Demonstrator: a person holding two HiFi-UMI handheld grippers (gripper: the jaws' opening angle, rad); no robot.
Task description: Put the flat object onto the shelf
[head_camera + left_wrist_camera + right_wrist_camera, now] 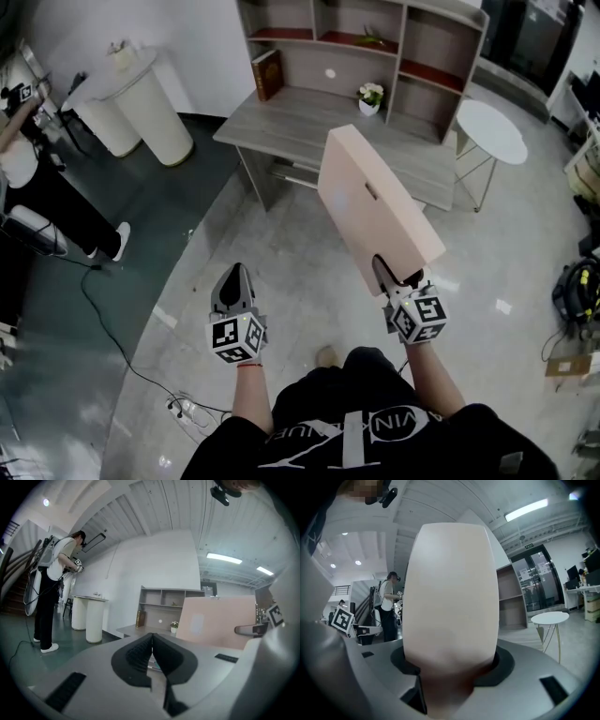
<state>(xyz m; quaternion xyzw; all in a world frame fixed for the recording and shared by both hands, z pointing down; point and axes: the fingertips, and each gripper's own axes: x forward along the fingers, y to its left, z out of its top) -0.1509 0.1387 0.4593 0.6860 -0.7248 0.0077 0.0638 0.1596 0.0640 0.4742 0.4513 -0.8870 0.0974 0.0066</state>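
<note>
The right gripper pinches the near edge of a flat pink box, aloft in mid-carry, well short of the far desk shelf it apparently must next approach, while the left gripper hangs empty, jaws pressed together.

Glossy pale floor, darker at left — a wooden desk with shelf unit against the white wall, a round white table beside it; ceiling strip lights, possibly fluorescent.
</note>
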